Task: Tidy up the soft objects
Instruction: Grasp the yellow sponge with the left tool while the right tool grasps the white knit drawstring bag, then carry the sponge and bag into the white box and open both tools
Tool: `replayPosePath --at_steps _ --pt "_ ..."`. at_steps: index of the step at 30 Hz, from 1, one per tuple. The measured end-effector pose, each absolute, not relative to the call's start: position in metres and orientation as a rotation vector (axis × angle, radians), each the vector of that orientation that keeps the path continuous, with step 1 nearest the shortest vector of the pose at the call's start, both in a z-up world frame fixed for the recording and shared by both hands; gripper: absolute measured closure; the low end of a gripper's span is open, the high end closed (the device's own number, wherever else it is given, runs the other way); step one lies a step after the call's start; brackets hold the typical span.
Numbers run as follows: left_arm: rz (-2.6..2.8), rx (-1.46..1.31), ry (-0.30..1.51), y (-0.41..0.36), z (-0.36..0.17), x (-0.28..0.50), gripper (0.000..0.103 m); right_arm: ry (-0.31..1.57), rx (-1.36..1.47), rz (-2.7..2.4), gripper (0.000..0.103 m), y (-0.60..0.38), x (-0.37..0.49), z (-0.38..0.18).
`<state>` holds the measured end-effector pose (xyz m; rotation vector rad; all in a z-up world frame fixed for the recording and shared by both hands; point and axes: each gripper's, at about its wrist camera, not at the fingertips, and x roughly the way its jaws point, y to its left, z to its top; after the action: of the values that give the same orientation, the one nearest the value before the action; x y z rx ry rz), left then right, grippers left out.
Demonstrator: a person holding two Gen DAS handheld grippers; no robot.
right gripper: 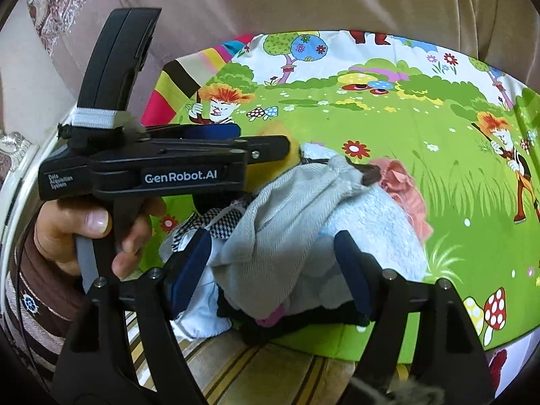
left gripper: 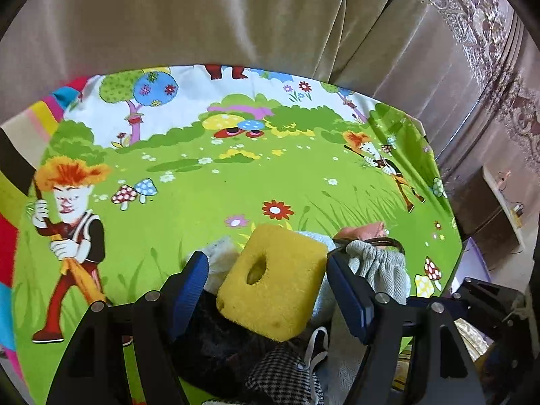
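The soft things sit in a heap at the near edge of the cartoon cloth (left gripper: 209, 189), a bright green meadow print spread over the table.

From the left wrist camera, a yellow sponge (left gripper: 270, 280) with a round hole in it tops the pile and lies between the fingers of the left gripper (left gripper: 266, 287). The jaws stand wide; the right blue pad is just beside the sponge's edge, the left one clear of it, and I cannot see either pressing in. Beside the sponge lies a grey drawstring pouch (left gripper: 378, 263), with a pink cloth (left gripper: 364, 229) behind it, a dark cloth (left gripper: 209, 344) below and a houndstooth fabric (left gripper: 283, 378) nearest the lens. Beige curtains (left gripper: 202, 17) hang behind the table.

From the right wrist camera, the right gripper (right gripper: 273, 266) hovers over the same heap, jaws wide, with the grey pouch (right gripper: 280, 216) and a pale blue towel (right gripper: 381, 222) between its fingers; nothing looks pinched. The left gripper (right gripper: 263, 145) comes in from the left, held by a hand (right gripper: 91, 229) in a striped sleeve, its tips at the sponge. The pink cloth (right gripper: 405, 185) lies just beyond the towel.
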<state>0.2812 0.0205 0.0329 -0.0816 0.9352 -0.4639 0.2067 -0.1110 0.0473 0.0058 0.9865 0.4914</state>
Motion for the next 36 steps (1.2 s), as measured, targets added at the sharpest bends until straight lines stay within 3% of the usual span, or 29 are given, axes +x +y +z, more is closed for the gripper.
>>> replayPosePath --at_steps 2,6,7,9,12,15,20,36 --pt "-0.484 -0.092 0.932 0.020 0.031 0.281 0.044 0.982 -0.014 0.486 0.025 -0.107 0.210 0.045" --pt "-0.502 -0.075 0.942 0.015 0.027 0.279 0.049 0.982 -0.048 0.468 0.028 -0.103 0.215 0.038" --pt "-0.507 -0.084 0.941 0.016 0.027 0.278 0.049 0.974 -0.061 0.457 0.033 -0.103 0.214 0.036" --pt "-0.516 -0.103 0.938 0.017 0.027 0.277 0.052 0.967 -0.089 0.442 0.057 -0.103 0.214 0.035" --pt "-0.514 -0.119 0.935 0.019 0.028 0.275 0.055 0.960 -0.093 0.452 0.076 -0.105 0.213 0.036" --pt "-0.511 -0.141 0.922 0.022 0.033 0.271 0.055 0.934 -0.103 0.457 0.084 -0.105 0.211 0.040" --pt "-0.501 -0.176 0.890 0.029 0.044 0.261 0.057 0.898 -0.105 0.467 0.089 -0.106 0.204 0.049" --pt "-0.421 -0.238 0.750 0.034 0.089 0.194 0.057 0.779 -0.054 0.480 0.089 -0.134 0.172 0.096"
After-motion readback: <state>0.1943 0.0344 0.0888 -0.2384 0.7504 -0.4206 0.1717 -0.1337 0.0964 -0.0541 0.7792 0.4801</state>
